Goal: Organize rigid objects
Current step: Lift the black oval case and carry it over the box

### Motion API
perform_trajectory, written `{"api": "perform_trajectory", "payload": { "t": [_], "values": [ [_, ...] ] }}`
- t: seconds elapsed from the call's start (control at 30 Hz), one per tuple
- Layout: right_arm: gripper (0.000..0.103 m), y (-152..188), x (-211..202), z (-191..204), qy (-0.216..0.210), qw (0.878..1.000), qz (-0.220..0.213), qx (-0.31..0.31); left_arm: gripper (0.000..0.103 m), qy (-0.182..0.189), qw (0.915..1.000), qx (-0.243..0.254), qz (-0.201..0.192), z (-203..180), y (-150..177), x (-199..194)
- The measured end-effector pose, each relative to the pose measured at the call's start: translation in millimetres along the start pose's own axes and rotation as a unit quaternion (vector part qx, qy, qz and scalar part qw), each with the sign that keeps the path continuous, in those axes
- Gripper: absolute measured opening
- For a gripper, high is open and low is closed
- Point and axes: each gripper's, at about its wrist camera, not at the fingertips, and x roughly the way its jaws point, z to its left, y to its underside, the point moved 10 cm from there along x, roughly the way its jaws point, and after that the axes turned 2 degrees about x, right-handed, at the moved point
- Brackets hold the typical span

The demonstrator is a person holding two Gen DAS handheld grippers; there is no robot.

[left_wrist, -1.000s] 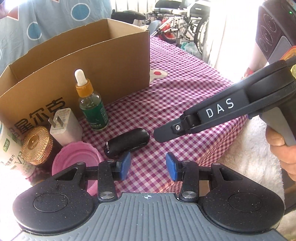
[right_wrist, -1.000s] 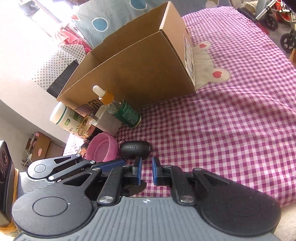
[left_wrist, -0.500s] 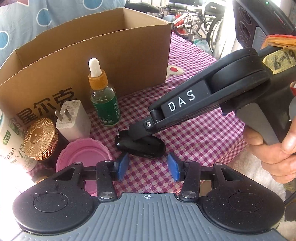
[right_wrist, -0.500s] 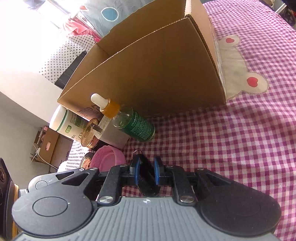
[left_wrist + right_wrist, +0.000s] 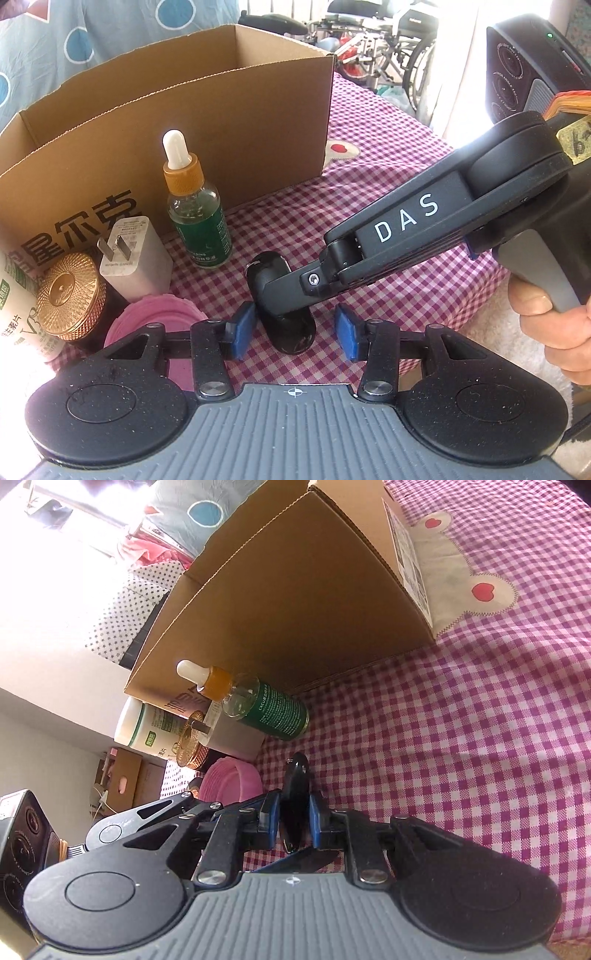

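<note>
A small black oval key fob [image 5: 297, 775] sits edge-up between the blue pads of my right gripper [image 5: 293, 819], which is shut on it just over the checked cloth. In the left wrist view the right gripper [image 5: 280, 295] reaches in from the right, across the fob [image 5: 266, 267]. My left gripper [image 5: 293, 332] stands open just in front; the fob's near end lies between its pads, untouched. Whether the fob rests on the cloth I cannot tell.
An open cardboard box [image 5: 221, 110] stands behind. In front of it are a green dropper bottle [image 5: 195, 218], a white plug charger [image 5: 136, 258], a gold-lidded jar [image 5: 68, 295], a pink lid [image 5: 155, 317] and a white bottle [image 5: 14, 317]. A hand [image 5: 554, 321] holds the right gripper.
The right gripper came in from the right and shut on the fob. The fob turned from lying crosswise to standing on edge, end-on to the left gripper, which barely moved.
</note>
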Motion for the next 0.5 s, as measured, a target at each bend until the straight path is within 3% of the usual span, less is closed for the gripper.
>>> {"api": "perform_trajectory", "payload": {
  "t": [0.07, 0.2, 0.5],
  "values": [
    [0.019, 0, -3, 2, -0.017, 1.000, -0.001, 0.007, 0.045, 0.003, 1.0000, -0.003, -0.001, 1, 1, -2],
    [0.019, 0, 4, -1, 0.011, 1.000, -0.010, -0.004, 0.045, -0.004, 1.0000, 0.001, -0.006, 0, 0, -4],
    [0.017, 3, -2, 3, 0.008, 0.999, -0.031, 0.010, 0.043, -0.005, 0.9998, 0.005, -0.016, 1, -2, -12]
  ]
}}
